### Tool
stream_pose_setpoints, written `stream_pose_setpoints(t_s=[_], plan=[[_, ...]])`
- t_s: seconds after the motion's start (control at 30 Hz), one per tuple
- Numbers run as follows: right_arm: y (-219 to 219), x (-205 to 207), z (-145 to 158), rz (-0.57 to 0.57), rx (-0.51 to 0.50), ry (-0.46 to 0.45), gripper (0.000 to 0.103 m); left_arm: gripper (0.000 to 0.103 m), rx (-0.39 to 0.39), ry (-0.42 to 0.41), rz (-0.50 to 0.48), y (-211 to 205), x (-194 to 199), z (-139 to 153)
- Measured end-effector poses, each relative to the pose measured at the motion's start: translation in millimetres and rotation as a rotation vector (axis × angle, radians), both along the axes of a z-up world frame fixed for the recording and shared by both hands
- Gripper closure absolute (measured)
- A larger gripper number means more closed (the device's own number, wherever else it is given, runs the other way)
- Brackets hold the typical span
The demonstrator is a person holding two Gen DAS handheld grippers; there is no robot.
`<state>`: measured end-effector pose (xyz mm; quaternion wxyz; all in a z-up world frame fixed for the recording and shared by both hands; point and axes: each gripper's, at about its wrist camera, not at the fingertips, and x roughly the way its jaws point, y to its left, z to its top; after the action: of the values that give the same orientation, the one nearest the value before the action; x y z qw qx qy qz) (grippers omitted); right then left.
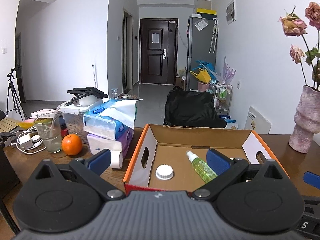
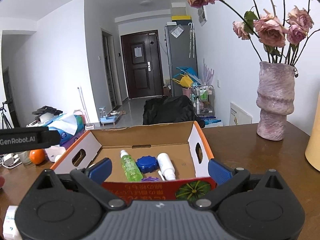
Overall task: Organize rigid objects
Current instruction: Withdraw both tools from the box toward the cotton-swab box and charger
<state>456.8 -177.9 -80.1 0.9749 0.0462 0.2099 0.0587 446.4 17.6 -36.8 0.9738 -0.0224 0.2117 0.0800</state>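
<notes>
An open cardboard box with an orange rim (image 1: 136, 152) (image 2: 204, 142) stands on the brown table. In the left wrist view a green spray bottle (image 1: 201, 169) lies inside it beside a white ribbed cap (image 1: 164, 172). The right wrist view shows the same green spray bottle (image 2: 130, 168), a blue lid (image 2: 146, 164), a white bottle (image 2: 166, 166) lying flat and a purple piece (image 2: 150, 179). My left gripper (image 1: 159, 160) is open over the box's near left part and holds nothing. My right gripper (image 2: 159, 170) is open at the box's near wall, also holding nothing.
Left of the box are a white tape roll (image 1: 117, 159), an orange (image 1: 72, 144), a glass (image 1: 49, 134), stacked tissue packs (image 1: 110, 126) and chargers. A pink vase (image 2: 275, 102) with dried roses stands to the right. A yellow object (image 2: 314, 150) is at the far right edge.
</notes>
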Motion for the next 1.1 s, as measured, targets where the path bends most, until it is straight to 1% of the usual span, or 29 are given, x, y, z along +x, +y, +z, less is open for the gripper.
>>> stream_pose_setpoints(t_s=[0.63, 0.9, 1.1], plan=[[-19, -83, 4, -0.004, -0.010, -0.008, 0.001, 0.000, -0.011, 0.032, -0.001, 5, -78, -1], [-22, -119, -2, -0.018, -0.054, -0.003, 0.001, 0.000, -0.015, 0.049, -0.004, 11, -107, -4], [-25, -135, -15, -0.022, -0.057, 0.017, 0.000, 0.000, -0.024, 0.073, 0.014, 21, -127, -13]])
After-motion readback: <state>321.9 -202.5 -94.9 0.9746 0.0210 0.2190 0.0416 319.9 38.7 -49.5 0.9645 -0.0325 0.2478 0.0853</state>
